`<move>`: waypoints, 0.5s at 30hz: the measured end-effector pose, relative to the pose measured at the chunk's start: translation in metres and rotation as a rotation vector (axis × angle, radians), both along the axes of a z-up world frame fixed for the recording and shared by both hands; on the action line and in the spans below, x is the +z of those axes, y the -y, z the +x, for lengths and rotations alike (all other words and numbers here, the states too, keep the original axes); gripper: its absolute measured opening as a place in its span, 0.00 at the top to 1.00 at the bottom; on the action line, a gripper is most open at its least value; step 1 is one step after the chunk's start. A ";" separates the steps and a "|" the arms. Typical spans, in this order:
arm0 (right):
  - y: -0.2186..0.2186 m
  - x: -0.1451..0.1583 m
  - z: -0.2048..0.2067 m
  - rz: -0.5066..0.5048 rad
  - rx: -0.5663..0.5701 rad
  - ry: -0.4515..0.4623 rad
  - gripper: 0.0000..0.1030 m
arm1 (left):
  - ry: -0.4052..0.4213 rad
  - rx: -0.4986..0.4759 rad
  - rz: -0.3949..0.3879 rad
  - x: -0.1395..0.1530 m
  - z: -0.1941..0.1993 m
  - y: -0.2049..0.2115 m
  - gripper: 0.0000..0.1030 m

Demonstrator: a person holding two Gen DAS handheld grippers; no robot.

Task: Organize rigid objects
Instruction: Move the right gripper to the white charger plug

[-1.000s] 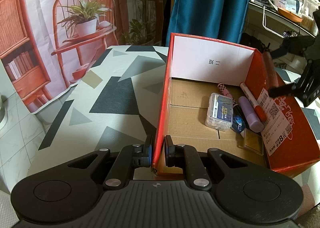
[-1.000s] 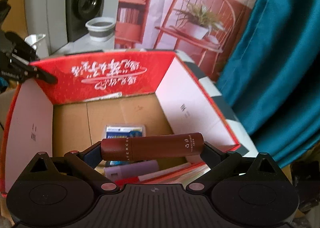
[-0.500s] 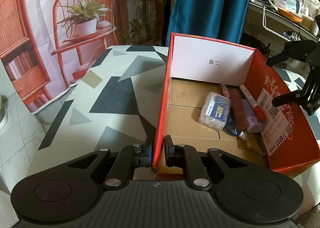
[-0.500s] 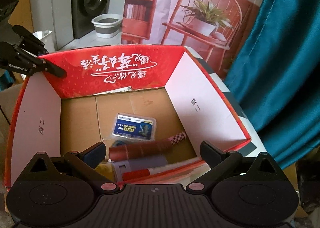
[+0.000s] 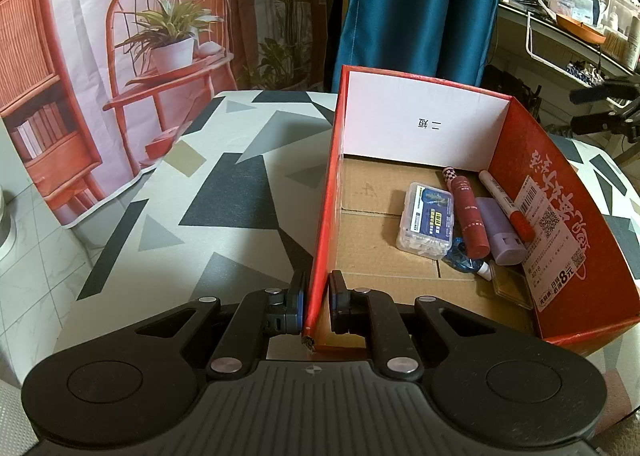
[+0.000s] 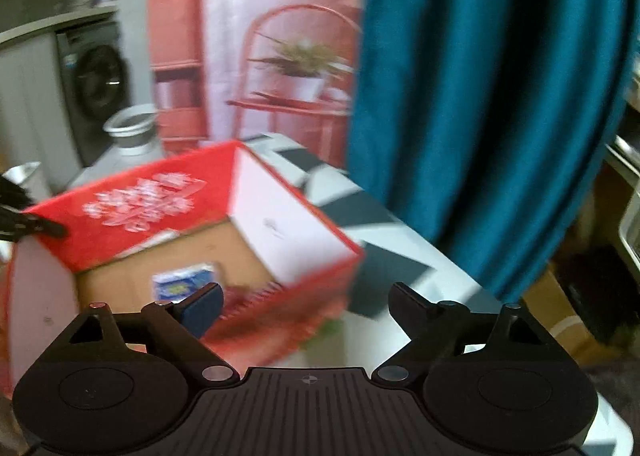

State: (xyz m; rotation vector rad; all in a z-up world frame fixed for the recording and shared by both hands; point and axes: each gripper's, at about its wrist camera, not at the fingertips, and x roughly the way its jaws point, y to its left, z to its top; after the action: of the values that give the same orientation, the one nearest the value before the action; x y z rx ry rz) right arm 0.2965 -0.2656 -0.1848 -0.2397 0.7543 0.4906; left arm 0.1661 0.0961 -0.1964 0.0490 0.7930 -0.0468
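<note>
A red cardboard box [image 5: 552,192] stands on the patterned table. Inside lie a dark red tube [image 5: 471,222], a clear plastic case [image 5: 428,221], a lilac tube [image 5: 501,237], a red-and-white marker [image 5: 506,202] and a blue wrapper [image 5: 460,258]. My left gripper [image 5: 316,306] is shut on the box's near-left wall. My right gripper [image 6: 306,302] is open and empty, raised to the right of the box [image 6: 168,192]; it shows at the far right of the left wrist view [image 5: 600,108]. The right wrist view is blurred.
The table [image 5: 224,192] with its grey and black pattern extends left of the box. A teal curtain [image 5: 416,8] hangs behind. Cluttered shelves [image 5: 568,28] stand at the right. A printed backdrop [image 5: 120,36] hangs at the left.
The right gripper opened and dropped the dark red tube into the box, then pulled back up and to the right. The left gripper kept its hold on the box wall.
</note>
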 end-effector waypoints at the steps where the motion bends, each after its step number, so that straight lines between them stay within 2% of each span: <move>1: 0.007 -0.007 0.002 -0.010 -0.025 -0.018 0.15 | 0.000 0.000 -0.001 0.000 0.000 0.000 0.86; 9: 0.032 -0.072 0.006 -0.081 -0.148 -0.133 0.15 | -0.001 0.000 0.000 0.000 -0.001 -0.001 0.86; 13: 0.035 -0.099 0.003 -0.107 -0.196 -0.163 0.07 | -0.001 0.000 0.002 0.000 -0.001 -0.002 0.86; 15: 0.033 -0.109 0.005 -0.107 -0.203 -0.177 0.07 | -0.002 0.000 0.003 0.000 -0.001 -0.001 0.86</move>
State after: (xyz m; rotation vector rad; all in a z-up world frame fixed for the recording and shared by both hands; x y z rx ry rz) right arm 0.3014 -0.2988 -0.2941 -0.2181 0.9684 0.2809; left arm 0.1653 0.0975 -0.1960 0.0516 0.7946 -0.0459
